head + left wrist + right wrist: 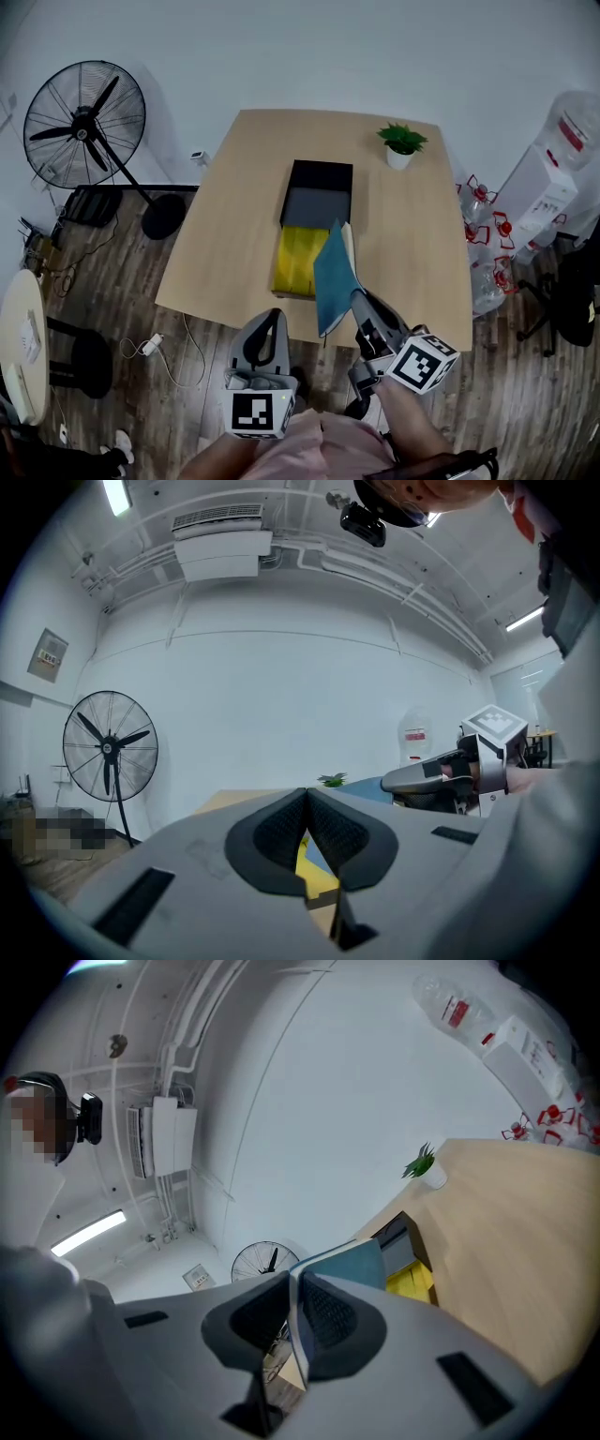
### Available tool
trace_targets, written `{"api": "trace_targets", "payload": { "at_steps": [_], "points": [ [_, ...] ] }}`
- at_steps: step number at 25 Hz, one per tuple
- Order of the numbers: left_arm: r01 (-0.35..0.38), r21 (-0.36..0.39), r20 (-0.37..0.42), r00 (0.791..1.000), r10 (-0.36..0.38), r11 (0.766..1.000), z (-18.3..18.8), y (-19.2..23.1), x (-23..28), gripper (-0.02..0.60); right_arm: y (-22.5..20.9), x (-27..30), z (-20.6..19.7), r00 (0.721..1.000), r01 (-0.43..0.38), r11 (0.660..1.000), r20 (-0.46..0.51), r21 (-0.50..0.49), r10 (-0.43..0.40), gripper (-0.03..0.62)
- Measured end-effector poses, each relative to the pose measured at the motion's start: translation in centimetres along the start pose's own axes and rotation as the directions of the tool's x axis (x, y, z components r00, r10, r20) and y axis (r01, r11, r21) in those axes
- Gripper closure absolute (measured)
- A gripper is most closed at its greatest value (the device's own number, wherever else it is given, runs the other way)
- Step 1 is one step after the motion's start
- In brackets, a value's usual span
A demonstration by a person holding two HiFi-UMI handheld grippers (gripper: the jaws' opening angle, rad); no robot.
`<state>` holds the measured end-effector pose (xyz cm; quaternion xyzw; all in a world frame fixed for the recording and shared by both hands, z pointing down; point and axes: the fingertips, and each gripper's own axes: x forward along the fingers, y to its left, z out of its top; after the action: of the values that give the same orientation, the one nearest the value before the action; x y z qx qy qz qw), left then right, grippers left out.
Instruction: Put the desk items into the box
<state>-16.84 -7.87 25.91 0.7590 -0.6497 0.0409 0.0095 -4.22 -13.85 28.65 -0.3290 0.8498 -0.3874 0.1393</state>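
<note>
A teal-covered book with cream page edges (333,277) was held by one corner in the right gripper (359,298). It was raised on a slant above the near edge of the light wooden table (412,244). In the right gripper view the two dark padded jaws of that gripper (292,1283) were pressed onto the book (361,1265), whose thin edge ran between them.

Just ahead of the right gripper and slightly to its left, a flat yellow item (298,261) lay on the table. Beyond it a black open box with a grey inside (321,171) was set against the yellow item's far end. From the right gripper's own view the box (394,1232) and the yellow item (412,1282) were seen past the book.

The left gripper (272,317) was held to the left of the right one, off the table's near edge and close to the person's body. Its jaws (307,794) were closed together at the tips with nothing between them.

Far ahead of the right gripper, a small green plant in a white pot (401,142) stood near the table's far edge. A black pedestal fan (86,125) stood on the floor well to the left of the left gripper. A white water dispenser (548,187) stood well off to the right of the right gripper.
</note>
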Motion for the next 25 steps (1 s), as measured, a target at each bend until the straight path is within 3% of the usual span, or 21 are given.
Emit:
{"api": "trace_targets", "payload": {
  "at_steps": [7, 13, 20, 25],
  "points": [
    [-0.007, -0.001, -0.048, 0.999, 0.007, 1.000, -1.7, 4.9, 0.8, 0.571, -0.7, 4.9, -2.5, 1.000, 0.021, 0.998, 0.010, 0.053, -0.021, 0.550],
    [0.029, 0.000, -0.105, 0.994, -0.029, 1.000, -3.9, 7.5, 2.4, 0.571, -4.5, 6.8, -5.2, 0.993, 0.066, 0.978, 0.084, 0.200, -0.084, 0.550],
    [0.122, -0.040, -0.177, 0.976, -0.127, 0.992, -6.8, 7.7, 4.4, 0.571, -6.8, 5.0, -6.0, 0.956, 0.086, 0.951, 0.245, 0.297, -0.163, 0.546],
    [0.185, -0.057, -0.213, 0.958, -0.193, 0.981, -8.8, 7.0, 5.1, 0.571, -8.5, 3.0, -7.2, 0.924, 0.181, 0.930, 0.267, 0.321, -0.272, 0.548]
  ]
}}
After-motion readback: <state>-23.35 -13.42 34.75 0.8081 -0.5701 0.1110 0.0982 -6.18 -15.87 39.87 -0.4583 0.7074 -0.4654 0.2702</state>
